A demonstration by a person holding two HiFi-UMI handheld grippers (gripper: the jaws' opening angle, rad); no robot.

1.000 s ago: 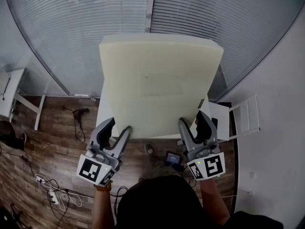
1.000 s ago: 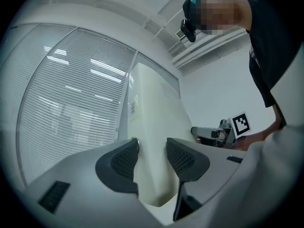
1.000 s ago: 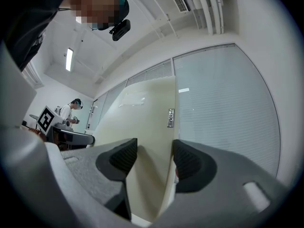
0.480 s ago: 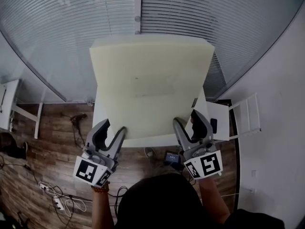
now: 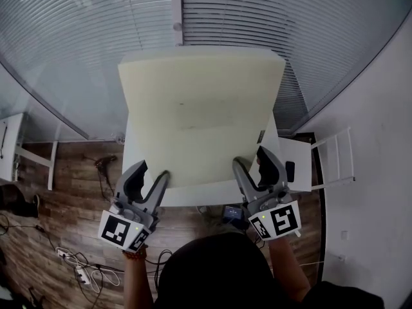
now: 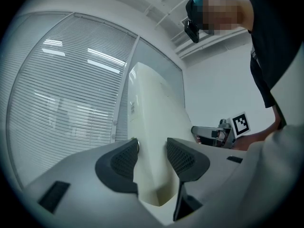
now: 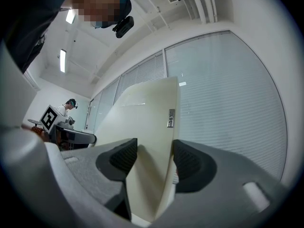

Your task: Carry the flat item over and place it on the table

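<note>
Foam slab [image 5: 199,114] shifted left; face up, stretching toward blinds [image 5: 96,31]; left gripper [image 5: 152,174], right gripper [image 5: 251,160] jaws pinch near edge.

Foam slab [image 5: 199,108] over the table [image 5: 193,196]
Left gripper [image 5: 154,170] and right gripper [image 5: 250,158] clasp its near edge; window blinds [image 5: 96,18] lie behind.

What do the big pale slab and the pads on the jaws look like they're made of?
Slab: probably foam, matte cream. It is thick and soft-edged, and it seems to squeeze thinner between the jaws. Pads: dark and matte, likely rubber or plastic, with a fine cross-hatched grip texture on them.
</note>
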